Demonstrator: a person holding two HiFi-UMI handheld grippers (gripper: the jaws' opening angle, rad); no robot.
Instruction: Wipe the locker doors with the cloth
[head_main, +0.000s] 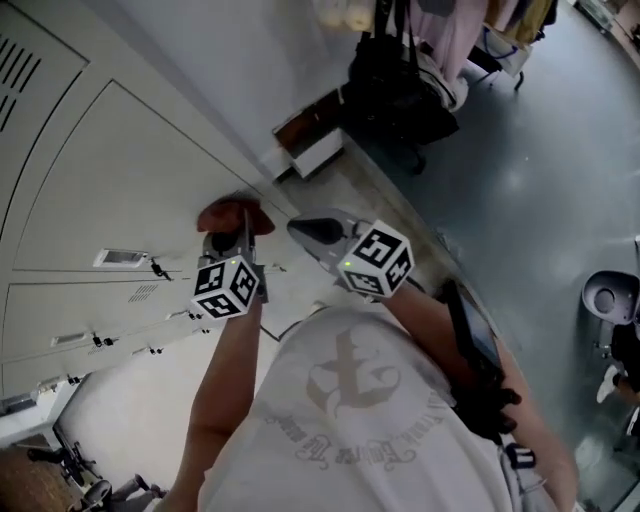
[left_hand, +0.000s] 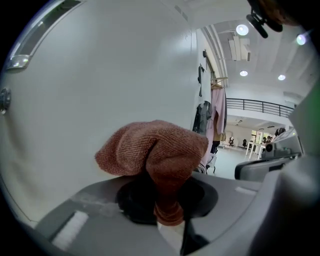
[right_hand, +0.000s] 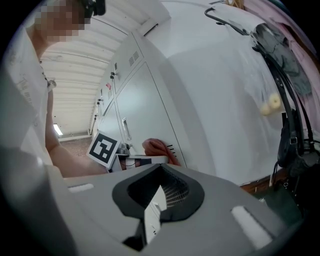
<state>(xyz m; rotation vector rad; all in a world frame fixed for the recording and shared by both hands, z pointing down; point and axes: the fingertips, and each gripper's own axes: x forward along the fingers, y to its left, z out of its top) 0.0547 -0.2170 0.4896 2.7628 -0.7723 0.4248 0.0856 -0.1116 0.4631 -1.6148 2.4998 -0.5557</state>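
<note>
**Cloth at the locker door, wiping step in hand**

The cloth (left_hand: 152, 150), rust-red and bunched, is pinched by its tail in the left claw (left_hand: 169, 220). Its bulk pokes out past the tips, right up against the pale door (left_hand: 100, 75), though I can't tell whether it actually presses on the metal. The right claw (right_hand: 152, 215) is closed on nothing and held just beside the left one, off the door. This looks like the wiping itself. Next, I'd judge, the cloth needs pushing flat against the panel and sweeping across it in even passes.
</note>
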